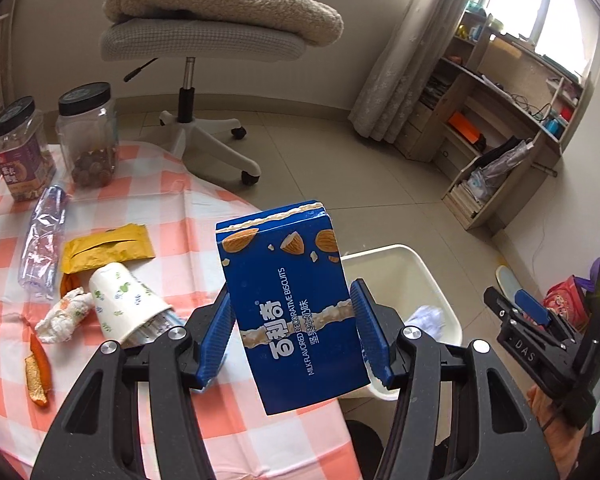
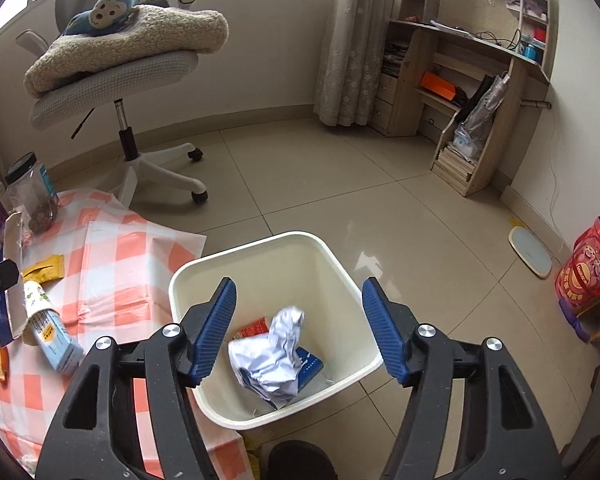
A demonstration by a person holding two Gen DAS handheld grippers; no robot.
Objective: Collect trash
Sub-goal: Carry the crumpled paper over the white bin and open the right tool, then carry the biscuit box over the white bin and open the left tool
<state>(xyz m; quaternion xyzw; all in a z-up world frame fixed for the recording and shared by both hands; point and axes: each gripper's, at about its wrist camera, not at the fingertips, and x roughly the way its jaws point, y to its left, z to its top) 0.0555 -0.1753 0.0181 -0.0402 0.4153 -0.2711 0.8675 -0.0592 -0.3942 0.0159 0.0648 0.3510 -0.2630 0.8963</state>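
**Biscuit box clamped, right jaws standing open over the bin**

On the checked tablecloth (image 1: 172, 208) we are seeing a crushed bottle (image 1: 44, 240), a yellow packet (image 1: 108, 246) and a paper cup (image 1: 128, 300) lying near each other. We are gripping the blue biscuit box (image 1: 296, 304) upright in our left gripper (image 1: 294, 336), pads pressing its sides. Our right gripper (image 2: 300, 332) is standing open and empty above the white bin (image 2: 260, 248), where crumpled paper (image 2: 276, 352) is lying.

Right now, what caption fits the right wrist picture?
Open right hand-held gripper above the white bin holding crumpled paper.
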